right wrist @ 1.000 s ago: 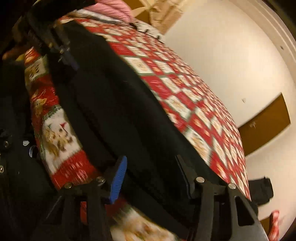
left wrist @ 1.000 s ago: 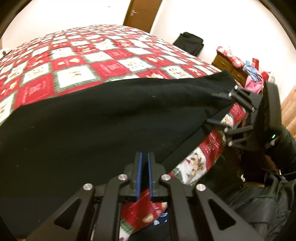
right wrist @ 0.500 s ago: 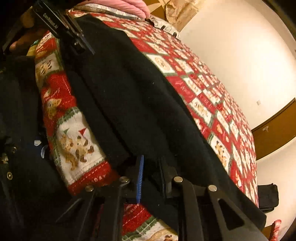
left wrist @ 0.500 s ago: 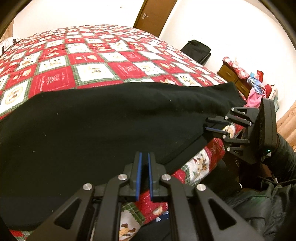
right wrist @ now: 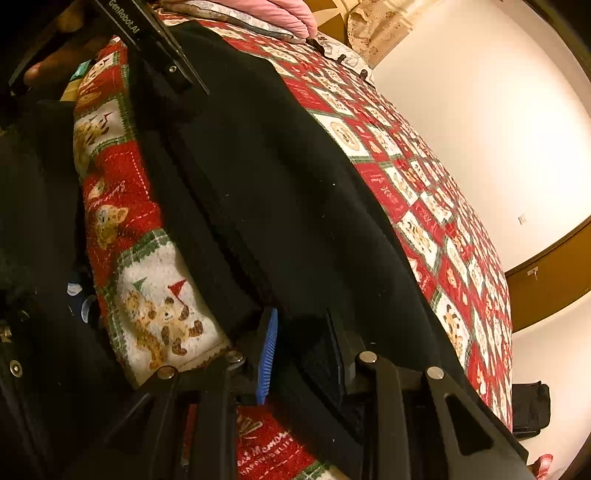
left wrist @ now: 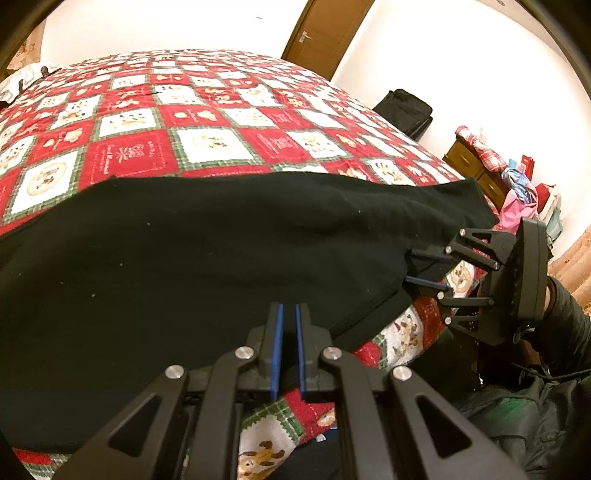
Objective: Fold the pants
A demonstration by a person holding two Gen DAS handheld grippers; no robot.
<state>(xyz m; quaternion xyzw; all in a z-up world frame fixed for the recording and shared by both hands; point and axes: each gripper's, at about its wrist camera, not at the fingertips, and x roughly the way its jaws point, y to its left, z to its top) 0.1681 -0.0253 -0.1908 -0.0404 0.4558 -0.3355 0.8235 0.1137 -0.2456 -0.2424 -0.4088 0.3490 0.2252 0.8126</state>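
Black pants [left wrist: 221,258] lie spread across a red and white checked quilt [left wrist: 207,144] on a bed, their near edge hanging over the bedside. My left gripper [left wrist: 288,325] is shut on that near edge, black cloth pinched between its blue pads. Farther right along the same edge, my right gripper [left wrist: 415,268] has cloth between its fingers. In the right wrist view the pants [right wrist: 280,177] run away up the bed; the right gripper [right wrist: 301,334] is closing its jaws on the thick hem, which fills the gap. The left gripper [right wrist: 192,83] grips the far end.
A brown door [left wrist: 325,29] stands behind the bed. A black bag [left wrist: 404,110] sits on the floor by the wall, and a dresser [left wrist: 476,170] piled with clothes stands at the right. A pink pillow [right wrist: 280,14] lies at the bed's head. A person's dark sleeve [left wrist: 569,325] is close by.
The right gripper's jaws came together from wide apart onto the pants' hem. Both grippers shifted slightly along the bedside. The left gripper stayed shut on the cloth.
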